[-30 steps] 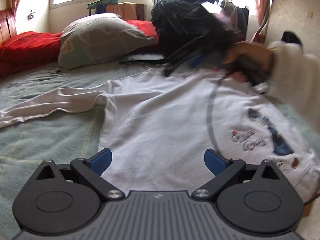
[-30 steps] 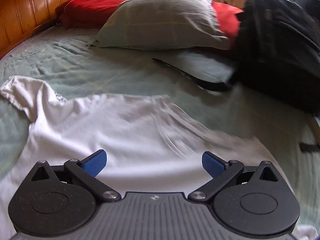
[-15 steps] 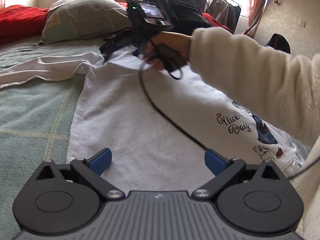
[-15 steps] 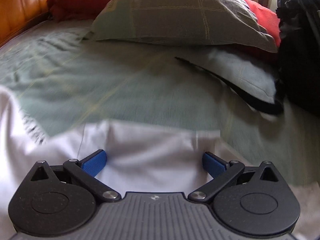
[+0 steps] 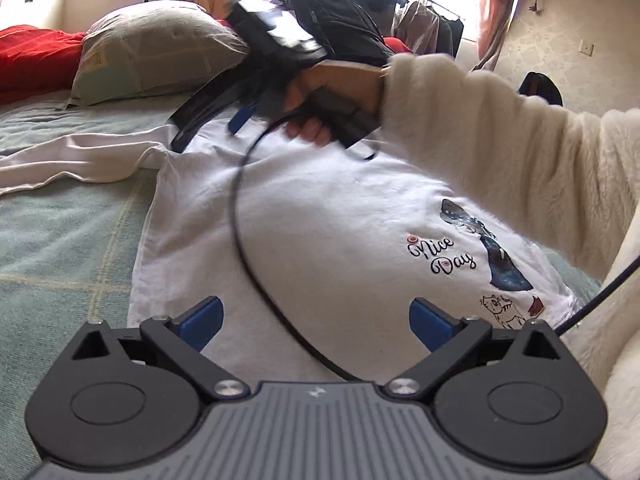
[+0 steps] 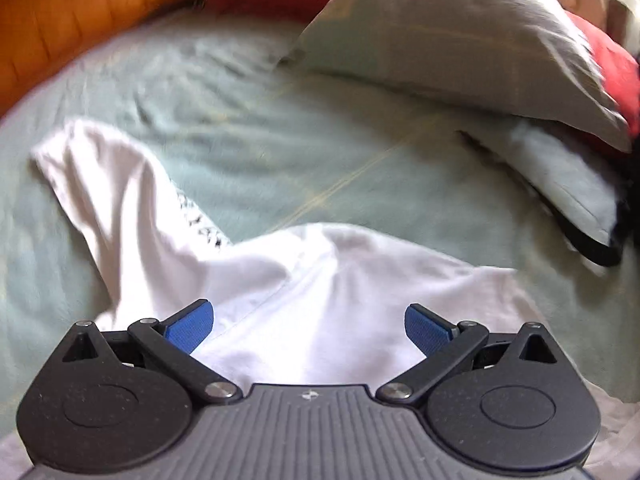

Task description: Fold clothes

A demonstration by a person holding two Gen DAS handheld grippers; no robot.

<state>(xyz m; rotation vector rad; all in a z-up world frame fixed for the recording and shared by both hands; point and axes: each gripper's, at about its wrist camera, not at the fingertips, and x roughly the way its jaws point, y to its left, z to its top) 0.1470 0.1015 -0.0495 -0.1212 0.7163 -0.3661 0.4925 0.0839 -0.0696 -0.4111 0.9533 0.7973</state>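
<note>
A white long-sleeved shirt with a "Nice Day" print lies spread on the green bed cover. My left gripper hangs open over its near hem, nothing between the blue pads. In the left wrist view a hand in a cream sleeve holds my right gripper at the shirt's far shoulder, blurred by motion. In the right wrist view my right gripper is open just above the shoulder of the shirt, with the sleeve stretching away to the left.
A grey-green pillow and red bedding lie at the head of the bed. A black backpack sits behind the shirt. A black cable trails across the shirt. A wooden headboard runs along the left in the right wrist view.
My right gripper has swung left and pulled back over the shirt's shoulder, bringing the sleeve into its view. My left gripper has barely shifted. Both stay open.
</note>
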